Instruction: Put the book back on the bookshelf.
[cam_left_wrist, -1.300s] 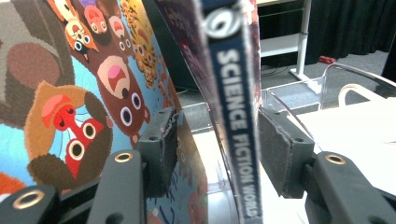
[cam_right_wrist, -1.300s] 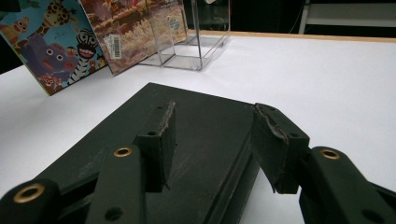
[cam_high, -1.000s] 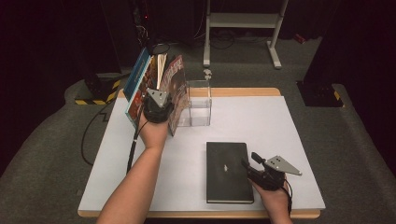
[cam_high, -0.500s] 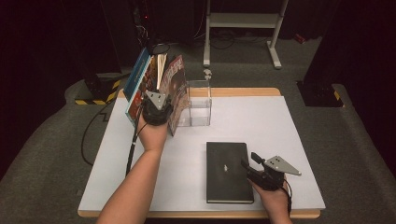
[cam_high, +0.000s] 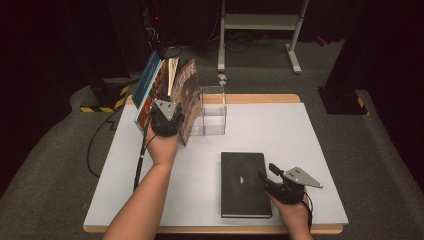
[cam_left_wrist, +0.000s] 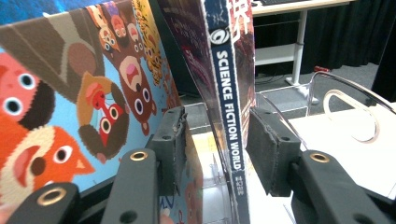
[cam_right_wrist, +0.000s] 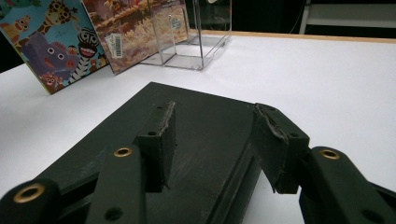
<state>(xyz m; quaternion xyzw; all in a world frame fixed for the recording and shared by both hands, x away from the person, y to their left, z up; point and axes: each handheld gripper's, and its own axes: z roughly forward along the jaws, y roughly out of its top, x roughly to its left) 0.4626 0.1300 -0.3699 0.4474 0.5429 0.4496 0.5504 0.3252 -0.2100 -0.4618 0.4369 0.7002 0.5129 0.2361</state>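
With my left gripper (cam_left_wrist: 212, 161) open astride the thin, floppy magazine (cam_left_wrist: 229, 102), I'd pinch its stiffer spine.

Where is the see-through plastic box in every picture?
High view: clear plastic box at table's far middle, beside the leaning books.
Left gripper view: right edge, behind the jaws.
Right gripper view: top middle.
Shared landmark: colourful cartoon-animal book.

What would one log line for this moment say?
left gripper open astride magazine | right gripper open at black book | clear box beside magazine
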